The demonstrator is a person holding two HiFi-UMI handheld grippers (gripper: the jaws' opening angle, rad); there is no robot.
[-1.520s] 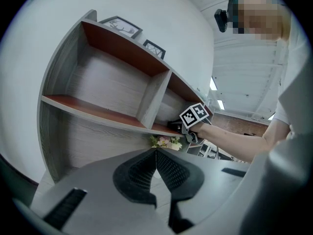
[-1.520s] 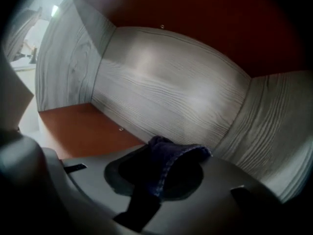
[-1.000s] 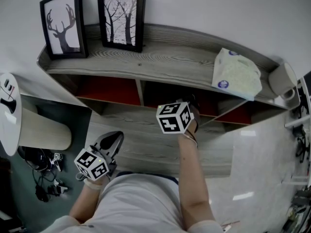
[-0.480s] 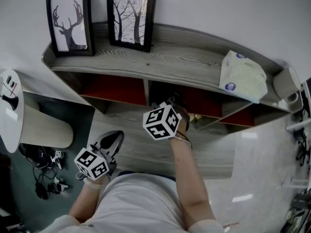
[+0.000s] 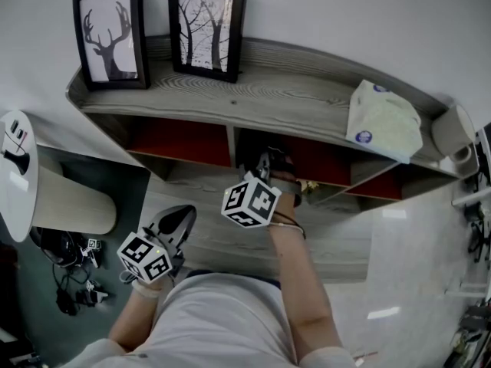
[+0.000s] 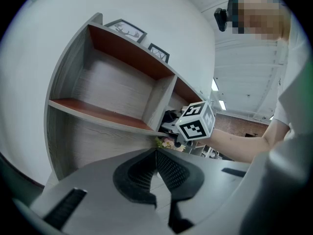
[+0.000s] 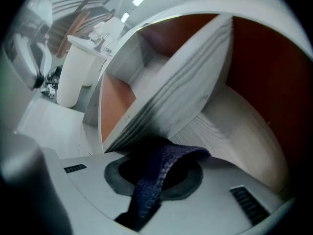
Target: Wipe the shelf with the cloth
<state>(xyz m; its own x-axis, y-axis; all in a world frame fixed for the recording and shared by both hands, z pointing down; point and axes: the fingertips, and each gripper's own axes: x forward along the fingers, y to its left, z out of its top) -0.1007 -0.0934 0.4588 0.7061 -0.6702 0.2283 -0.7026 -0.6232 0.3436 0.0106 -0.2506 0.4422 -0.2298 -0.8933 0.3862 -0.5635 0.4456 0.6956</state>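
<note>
Cloth (image 7: 168, 163) is dark blue and woven, and it's pinched in the right hand-held gripper (image 5: 270, 163). The jaws are squeezed together on it, one end bunched out past the tips, the other trailing back toward the camera. That gripper reaches into the shelf (image 5: 291, 98), into the open compartment just right of the upright divider (image 5: 232, 146), under the top board. In the right gripper view the bunched fold sits at the foot of that divider, low over the pale grey board of the compartment. Whether it actually touches the wood, I can't tell. A red-brown back panel (image 7: 264, 72) stands behind it. The marker cube (image 5: 252, 203) is tilted, just outside the opening. The person's right forearm (image 5: 303, 290) stretches out behind it, a thin band on the wrist.

Over to the left hand-held gripper (image 5: 180, 221): it hangs low and near, by the person's body, well apart from the shelf front. Its jaws are together with nothing between them.

Up on the top board, two black-framed pictures stand side by side at the far left, an antlered deer (image 5: 110, 33) and bare trees (image 5: 205, 33). Toward the right lies a pale soft pack of tissues (image 5: 383, 121), and a roll (image 5: 453, 129) sits at the very end. Left of the shelf is a white round tabletop (image 5: 15, 175), with dark cables (image 5: 65, 282) tangled on the floor below.
</note>
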